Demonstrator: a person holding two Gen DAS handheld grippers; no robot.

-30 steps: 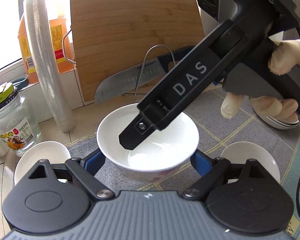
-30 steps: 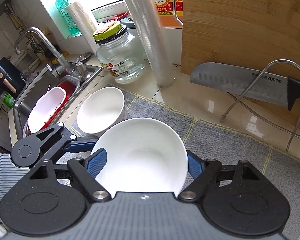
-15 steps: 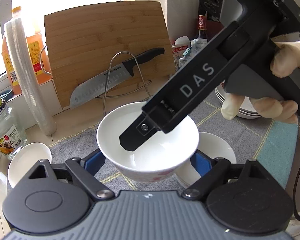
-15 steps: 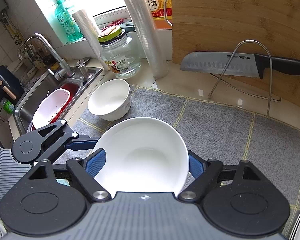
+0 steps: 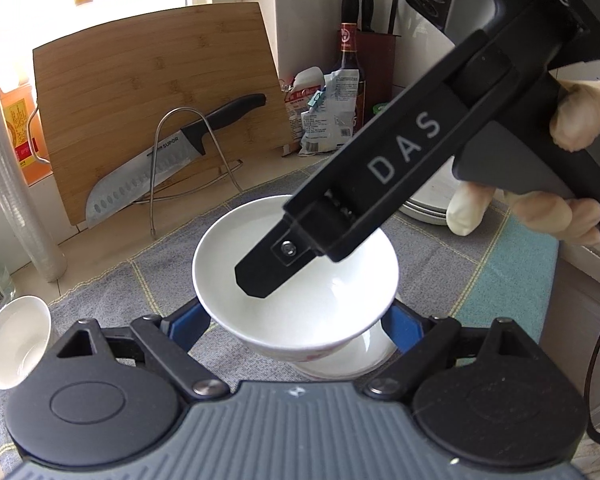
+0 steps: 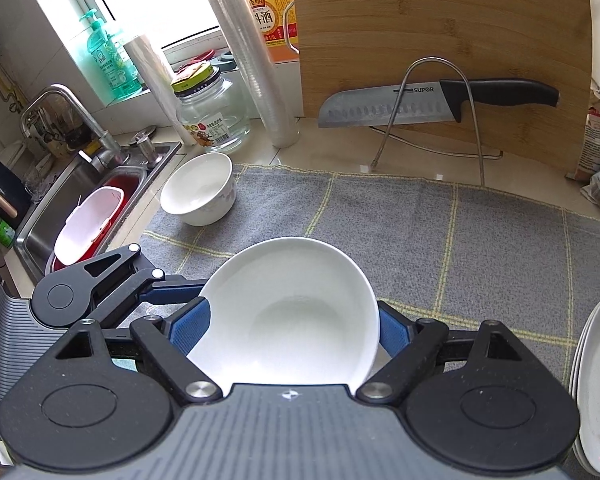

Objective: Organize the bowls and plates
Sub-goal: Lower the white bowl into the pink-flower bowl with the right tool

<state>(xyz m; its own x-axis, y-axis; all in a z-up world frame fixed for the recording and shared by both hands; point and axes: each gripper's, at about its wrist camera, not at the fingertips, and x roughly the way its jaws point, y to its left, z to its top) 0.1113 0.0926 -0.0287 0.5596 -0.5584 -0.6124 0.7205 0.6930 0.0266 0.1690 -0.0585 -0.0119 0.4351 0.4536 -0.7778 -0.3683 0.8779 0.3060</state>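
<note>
A white bowl [image 5: 320, 292] hangs above the grey checked mat [image 5: 472, 264], with my left gripper [image 5: 296, 316] shut on its lower sides. Right under it a second white bowl [image 5: 348, 360] stands on the mat. My right gripper [image 6: 290, 328] reaches in from the upper right, and one fingertip [image 5: 260, 276] hovers over the held bowl's inside. Its jaws are opening; the bowl [image 6: 292, 312] shows between the blue pads [image 6: 188, 328], which stand just beside the rim. A third bowl [image 6: 198, 190] sits at the mat's far left corner. A stack of plates [image 6: 596, 380] lies at the right.
A bamboo board [image 6: 440, 40] leans at the back, with a knife [image 6: 420, 100] resting on a wire rack in front of it. A glass jar [image 6: 212, 120], a tall plastic stack [image 6: 252, 60] and a sink [image 6: 84, 208] are to the left. Packets and bottles [image 5: 332, 108] fill the back right corner.
Both grippers have carried the bowl to the right across the mat. The second bowl now lies under it, the plates have come into the right view, and the left bowl has fallen behind.
</note>
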